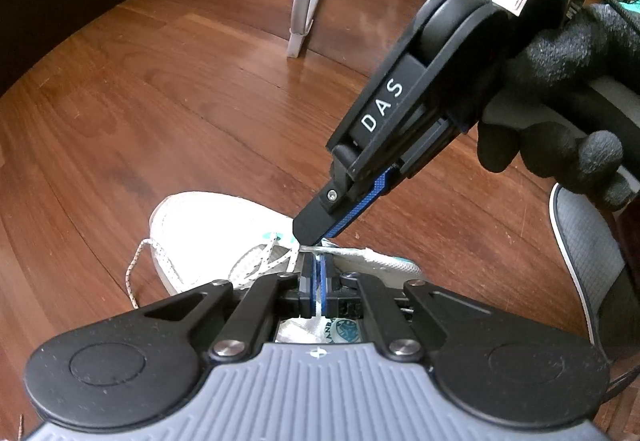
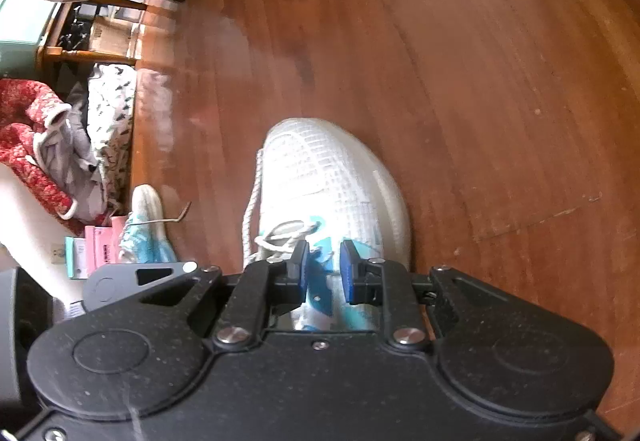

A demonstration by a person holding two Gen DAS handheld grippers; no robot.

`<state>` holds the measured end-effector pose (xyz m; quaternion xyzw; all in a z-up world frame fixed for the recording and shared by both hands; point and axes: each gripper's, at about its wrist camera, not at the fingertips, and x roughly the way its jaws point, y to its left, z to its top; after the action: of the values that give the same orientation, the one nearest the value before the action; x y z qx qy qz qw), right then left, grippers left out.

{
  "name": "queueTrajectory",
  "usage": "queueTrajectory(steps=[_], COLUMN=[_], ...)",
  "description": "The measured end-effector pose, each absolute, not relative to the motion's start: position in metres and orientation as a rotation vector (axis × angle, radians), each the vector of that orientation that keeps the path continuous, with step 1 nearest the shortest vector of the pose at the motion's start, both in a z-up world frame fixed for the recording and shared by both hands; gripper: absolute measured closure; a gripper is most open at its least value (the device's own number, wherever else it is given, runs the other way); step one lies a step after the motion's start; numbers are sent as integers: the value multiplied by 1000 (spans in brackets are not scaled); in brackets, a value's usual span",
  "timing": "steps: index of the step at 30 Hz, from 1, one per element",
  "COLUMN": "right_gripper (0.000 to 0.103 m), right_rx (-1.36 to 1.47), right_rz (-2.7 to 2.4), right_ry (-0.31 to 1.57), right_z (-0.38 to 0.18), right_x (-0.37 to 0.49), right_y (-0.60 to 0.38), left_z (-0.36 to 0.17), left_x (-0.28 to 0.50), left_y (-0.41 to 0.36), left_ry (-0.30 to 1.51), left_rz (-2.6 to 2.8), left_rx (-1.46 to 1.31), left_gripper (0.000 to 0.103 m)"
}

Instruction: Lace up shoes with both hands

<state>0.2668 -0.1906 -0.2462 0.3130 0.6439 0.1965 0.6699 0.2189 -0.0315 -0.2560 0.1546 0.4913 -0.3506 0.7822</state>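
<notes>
The white shoe (image 1: 208,229) sits on the wooden floor (image 1: 160,81), toe pointing away from both cameras, with teal patches beside its eyelets and tongue. In the left wrist view the left gripper (image 1: 319,277) hangs over the shoe's throat with its blue-padded fingers (image 1: 306,281) pressed together on a strand of the white lace (image 1: 319,305); the strand runs straight down through the thin slit between the pads and comes out below them toward the shoe's opening, where a printed insole label shows. More of the lace lies loosely looped across the eyelets just left of those fingers, and one speckled free end trails off the shoe's left side onto the floor. The right gripper (image 1: 314,237), held by a black-gloved hand (image 1: 560,101), reaches down from the upper right of the shoe, its fingertips just above the left gripper's fingers and meeting a taut bit of lace at the shoe's tongue edge; whether it touches or pinches that lace cannot be told from this angle. In the right wrist view the right gripper (image 2: 323,273) hovers over the shoe (image 2: 332,177) near its tongue, its two fingers (image 2: 301,273) parted a little way, with the teal tongue area showing in the gap and nothing visibly pinched between the pads; the lace loops (image 2: 280,237) lie just beside the left finger. A second shoe (image 2: 146,229), white and teal, lies well to the left of the first shoe by a pile of clothes (image 2: 60,145).
</notes>
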Motion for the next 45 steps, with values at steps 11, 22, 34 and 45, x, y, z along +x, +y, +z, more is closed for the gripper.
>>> queueTrajectory(steps=[11, 22, 34, 45], right_gripper=[86, 101, 101, 101], right_rx=[712, 550, 428, 507], right_rz=[466, 535, 591, 503], right_ry=[1435, 1384, 1149, 898], right_z=[-250, -226, -99, 12], right_x=[269, 270, 289, 252], right_y=[-188, -184, -214, -264], left_z=[-258, -245, -88, 45], left_x=[224, 224, 213, 166], left_y=[-31, -30, 9, 46], left_ry=[1074, 1088, 911, 692], left_rz=[-753, -760, -664, -416], left_rx=[327, 390, 467, 21], left_gripper=[103, 102, 43, 40])
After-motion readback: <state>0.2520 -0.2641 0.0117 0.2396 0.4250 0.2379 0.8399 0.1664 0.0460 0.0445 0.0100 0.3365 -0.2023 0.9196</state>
